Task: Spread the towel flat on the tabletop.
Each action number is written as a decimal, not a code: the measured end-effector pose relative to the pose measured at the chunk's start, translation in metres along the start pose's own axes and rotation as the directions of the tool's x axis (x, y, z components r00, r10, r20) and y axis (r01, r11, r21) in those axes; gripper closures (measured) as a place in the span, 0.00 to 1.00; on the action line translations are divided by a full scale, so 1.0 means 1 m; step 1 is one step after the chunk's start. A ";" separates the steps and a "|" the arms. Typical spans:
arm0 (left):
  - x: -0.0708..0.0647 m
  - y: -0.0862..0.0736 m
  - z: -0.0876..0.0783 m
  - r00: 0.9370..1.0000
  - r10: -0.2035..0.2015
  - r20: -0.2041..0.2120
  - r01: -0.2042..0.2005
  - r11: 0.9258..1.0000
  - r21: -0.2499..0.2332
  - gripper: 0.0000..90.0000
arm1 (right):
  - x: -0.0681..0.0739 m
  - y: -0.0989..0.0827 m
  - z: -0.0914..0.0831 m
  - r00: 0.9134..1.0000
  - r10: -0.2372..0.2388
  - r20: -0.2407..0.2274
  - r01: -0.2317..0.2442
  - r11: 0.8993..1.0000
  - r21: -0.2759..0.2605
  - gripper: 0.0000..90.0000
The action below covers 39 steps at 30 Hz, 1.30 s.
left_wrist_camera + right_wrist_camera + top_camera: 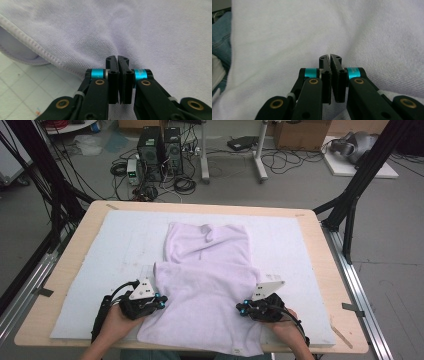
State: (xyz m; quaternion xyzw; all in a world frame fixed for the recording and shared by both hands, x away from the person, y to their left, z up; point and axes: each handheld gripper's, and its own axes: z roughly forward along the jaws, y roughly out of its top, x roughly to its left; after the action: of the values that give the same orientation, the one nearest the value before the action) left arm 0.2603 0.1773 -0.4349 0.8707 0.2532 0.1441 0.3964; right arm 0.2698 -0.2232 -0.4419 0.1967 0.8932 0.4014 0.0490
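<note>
The lavender towel [207, 285] lay lengthwise down the tabletop [320, 255], its near end draped off the front edge. The left tongs [161, 301] and right tongs [242, 309] flanked that end equally, each pressed together, seemingly pinching a side edge.

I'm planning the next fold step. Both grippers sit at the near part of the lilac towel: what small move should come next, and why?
Probably lift both hands a little together. The left gripper and right gripper have their jaws shut at the towel, with cloth puckering at the tips, so a short raise would show whether each really holds fabric before carrying it forward.
</note>
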 end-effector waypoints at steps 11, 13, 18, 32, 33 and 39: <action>-0.048 -0.005 -0.065 0.999 0.035 0.038 -0.033 0.998 -0.049 0.97 | 0.053 0.008 -0.047 0.997 -0.050 -0.060 0.044 0.994 -0.096 0.97; -0.057 -0.003 -0.079 0.998 0.036 0.053 -0.032 0.997 -0.073 0.96 | 0.063 0.013 -0.060 0.994 -0.073 -0.080 0.063 0.990 -0.124 0.93; -0.048 -0.002 -0.080 0.999 0.009 0.045 -0.005 0.997 -0.080 0.74 | 0.058 0.024 -0.072 0.998 -0.066 -0.023 0.062 0.987 -0.151 0.81; -0.028 -0.023 -0.015 0.999 -0.014 0.046 0.014 1.000 0.007 0.77 | 0.031 -0.014 -0.013 1.000 -0.016 0.020 0.015 0.998 0.053 0.81; -0.028 -0.024 -0.015 0.999 -0.018 0.045 0.017 1.000 0.002 0.85 | 0.030 -0.014 -0.013 1.000 -0.002 0.012 0.001 0.999 0.053 0.92; -0.039 -0.024 -0.024 1.000 0.006 0.021 -0.006 1.000 -0.001 0.97 | 0.036 -0.009 -0.013 1.000 -0.020 -0.018 0.021 0.997 0.070 0.98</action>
State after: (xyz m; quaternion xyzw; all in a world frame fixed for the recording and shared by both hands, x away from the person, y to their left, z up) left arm 0.2088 0.1843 -0.4396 0.8728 0.2461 0.1361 0.3990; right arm 0.2303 -0.2236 -0.4373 0.1857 0.9090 0.3711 0.0386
